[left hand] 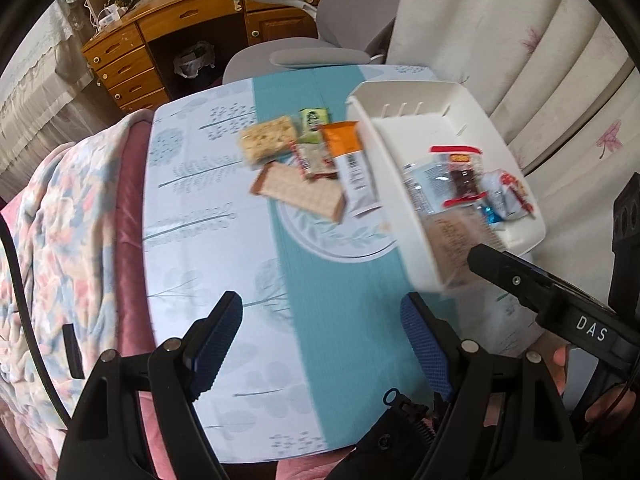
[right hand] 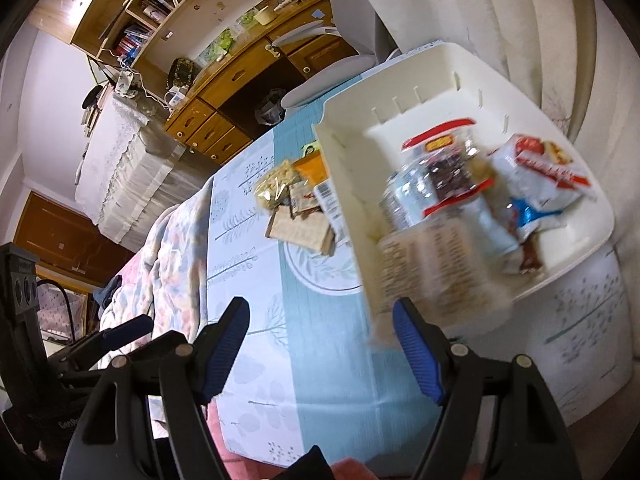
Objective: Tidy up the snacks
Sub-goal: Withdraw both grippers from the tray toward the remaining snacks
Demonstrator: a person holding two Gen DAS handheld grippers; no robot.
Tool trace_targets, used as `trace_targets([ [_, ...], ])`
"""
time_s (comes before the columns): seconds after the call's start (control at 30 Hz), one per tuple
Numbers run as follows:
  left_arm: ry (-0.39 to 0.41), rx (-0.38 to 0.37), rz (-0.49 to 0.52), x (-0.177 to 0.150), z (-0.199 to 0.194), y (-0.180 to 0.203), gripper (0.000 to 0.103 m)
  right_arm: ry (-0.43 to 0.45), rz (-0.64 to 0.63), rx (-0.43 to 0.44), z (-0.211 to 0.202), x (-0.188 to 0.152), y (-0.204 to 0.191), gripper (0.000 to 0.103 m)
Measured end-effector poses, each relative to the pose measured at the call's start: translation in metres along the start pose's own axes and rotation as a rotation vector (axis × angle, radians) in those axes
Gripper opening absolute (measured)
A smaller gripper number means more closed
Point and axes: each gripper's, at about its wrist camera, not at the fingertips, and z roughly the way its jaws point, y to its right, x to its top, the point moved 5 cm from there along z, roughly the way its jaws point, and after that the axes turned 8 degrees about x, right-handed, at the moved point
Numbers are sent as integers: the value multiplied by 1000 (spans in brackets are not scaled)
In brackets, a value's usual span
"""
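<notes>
The left hand-held gripper [left hand: 320, 344] hung over the desk [left hand: 192, 208] with its blue pads apart and nothing between them. A white bin [left hand: 404, 120] stood on the desk, holding several snack packets. Just left of the bin lay a loose pile of snacks [left hand: 304, 164]. Near the bin's front corner reached the right hand-held gripper [left hand: 504, 268].

White bin [left hand: 404, 184] smooth plastic; snack wrappers [left hand: 348, 168] glossy film; fingers [left hand: 424, 352] textured blue pads; desk [left hand: 192, 20] varnished wood.
</notes>
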Motion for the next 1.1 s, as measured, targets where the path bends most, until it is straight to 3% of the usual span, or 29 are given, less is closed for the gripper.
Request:
trace_targets([
  [0.23, -8, -2, 41, -2, 10, -51, 80, 43, -4, -55, 26, -21, -29, 75],
  [0.43, -19, 6, 73, 11, 26, -80, 80, 42, -124, -123, 44, -37, -55, 75],
  [0.73, -30, 30, 136, 49, 53, -87, 80, -16, -330, -224, 73, -43, -68, 75],
  [1.1, -2, 56, 191, 117, 105, -77, 81, -67, -500, -282, 134, -11, -62, 75],
])
